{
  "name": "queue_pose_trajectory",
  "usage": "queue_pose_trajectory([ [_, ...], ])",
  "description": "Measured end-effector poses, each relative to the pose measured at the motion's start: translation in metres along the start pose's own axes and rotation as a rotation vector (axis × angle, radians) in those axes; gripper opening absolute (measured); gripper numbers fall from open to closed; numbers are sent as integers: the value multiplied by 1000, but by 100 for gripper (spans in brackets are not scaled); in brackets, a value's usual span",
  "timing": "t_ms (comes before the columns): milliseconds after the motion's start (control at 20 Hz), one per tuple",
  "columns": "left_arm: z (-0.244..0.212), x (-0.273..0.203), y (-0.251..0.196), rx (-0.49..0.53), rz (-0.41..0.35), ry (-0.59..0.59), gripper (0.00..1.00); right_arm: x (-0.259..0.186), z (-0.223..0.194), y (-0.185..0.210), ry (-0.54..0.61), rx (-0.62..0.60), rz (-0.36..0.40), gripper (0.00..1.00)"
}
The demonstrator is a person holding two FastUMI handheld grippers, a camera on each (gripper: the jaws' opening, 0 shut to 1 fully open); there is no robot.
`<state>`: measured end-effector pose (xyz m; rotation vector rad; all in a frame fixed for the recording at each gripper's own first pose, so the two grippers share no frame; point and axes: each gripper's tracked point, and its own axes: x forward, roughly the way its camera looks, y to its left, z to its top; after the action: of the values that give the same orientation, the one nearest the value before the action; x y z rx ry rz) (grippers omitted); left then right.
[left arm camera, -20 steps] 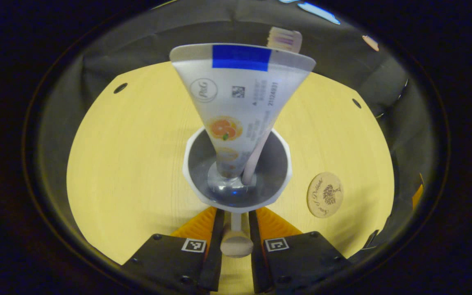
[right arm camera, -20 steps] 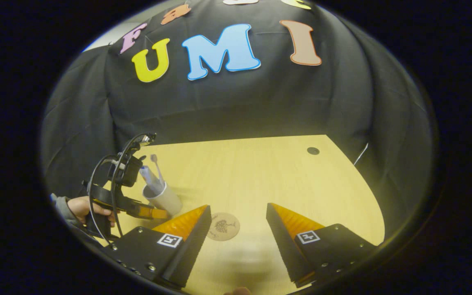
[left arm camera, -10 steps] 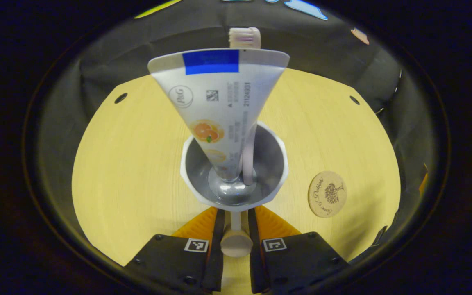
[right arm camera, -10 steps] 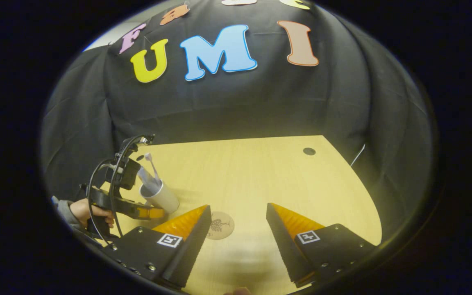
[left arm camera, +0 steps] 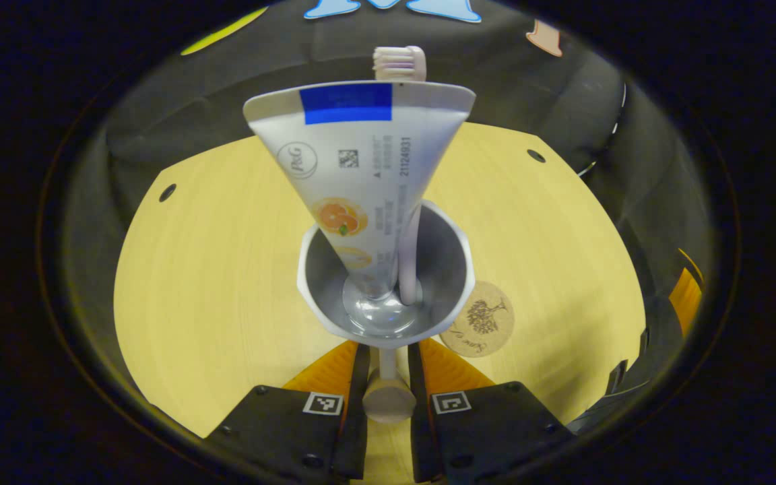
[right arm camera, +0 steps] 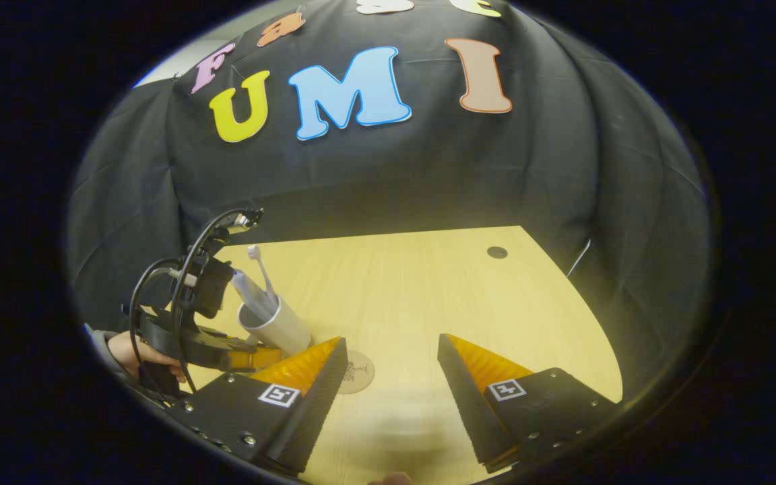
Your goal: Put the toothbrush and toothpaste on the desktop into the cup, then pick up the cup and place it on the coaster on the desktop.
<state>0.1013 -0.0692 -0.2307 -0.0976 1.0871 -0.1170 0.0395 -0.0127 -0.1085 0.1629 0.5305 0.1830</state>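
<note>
A white cup (left arm camera: 443,250) holds a silver toothpaste tube (left arm camera: 354,168) and a pale toothbrush (left arm camera: 399,64), both standing up out of it. My left gripper (left arm camera: 388,350) is shut on the cup's handle (left arm camera: 388,397). The round cork coaster (left arm camera: 481,327) lies on the wooden table just right of the cup, its left edge hidden behind the rim. In the right gripper view the cup (right arm camera: 280,327) leans slightly, with the toothbrush (right arm camera: 258,263) above it and the coaster (right arm camera: 358,372) close to its right. My right gripper (right arm camera: 392,340) hangs open over the table with nothing between its fingers.
The wooden table (left arm camera: 213,269) has small dark holes (left arm camera: 167,192) near its far corners. Black cloth walls stand behind it. A hand (right arm camera: 128,350) holds the left gripper (right arm camera: 253,357) at the table's left side.
The left gripper has carried the cup toward the coaster, which now sits right beside the rim. The toothbrush has swung upright behind the tube. The right gripper has barely moved.
</note>
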Motion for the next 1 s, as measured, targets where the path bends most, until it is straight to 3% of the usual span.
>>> queue_pose_trajectory([
  [550, -16, 10, -83, 88, -67, 51, 34, -17, -9, -37, -1, 33, -37, 86],
  [1000, -35, 24, -95, 73, -27, 105, 34, -28, -17, -63, 3, 62, -45, 86],
])
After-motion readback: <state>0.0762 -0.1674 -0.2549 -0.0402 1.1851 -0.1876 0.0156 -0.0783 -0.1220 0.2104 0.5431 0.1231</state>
